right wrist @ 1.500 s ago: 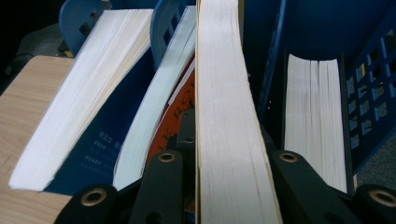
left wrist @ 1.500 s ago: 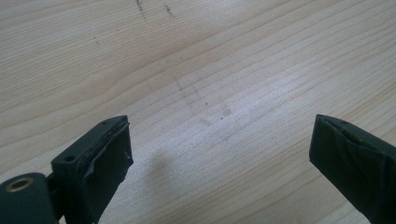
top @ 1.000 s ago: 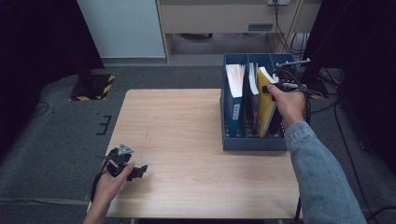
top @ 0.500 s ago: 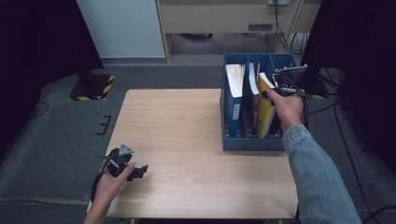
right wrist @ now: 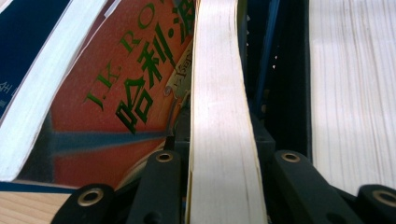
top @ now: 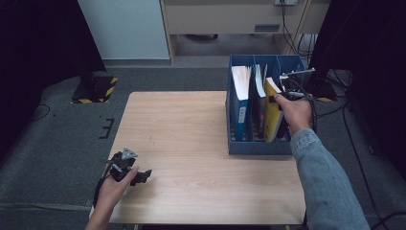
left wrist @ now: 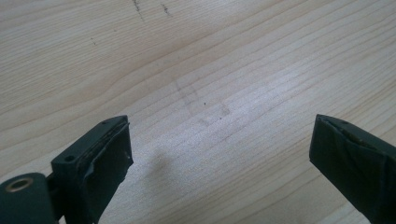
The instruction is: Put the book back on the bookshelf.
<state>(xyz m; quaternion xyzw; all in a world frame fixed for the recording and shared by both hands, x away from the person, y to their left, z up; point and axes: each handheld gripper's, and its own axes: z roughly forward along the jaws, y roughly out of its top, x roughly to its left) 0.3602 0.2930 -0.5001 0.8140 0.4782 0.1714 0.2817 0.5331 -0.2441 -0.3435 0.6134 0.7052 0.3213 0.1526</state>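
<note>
— What lies under the left gripper (left wrist: 219, 154)?
— Pale wood-grain tabletop (left wrist: 233, 60), with faint pencil-like marks on it.
— And the jaws?
— Spread wide apart, nothing between them, a soft shadow beside the left one.

You are working in what looks like a lab or recording studio corner, not a home. Your light wooden table (top: 191, 143) stands alone on grey carpet (top: 62, 158), ringed left and right by black curtains (top: 43, 57). To the far left a stand foot with yellow-and-black hazard stripes (top: 98, 88) sits on the floor. Beyond the table are a pale blue-white panel (top: 127, 28) and a beige cabinet (top: 225, 17), and bundles of black cables (top: 294, 24) trail down at the far right.
</note>
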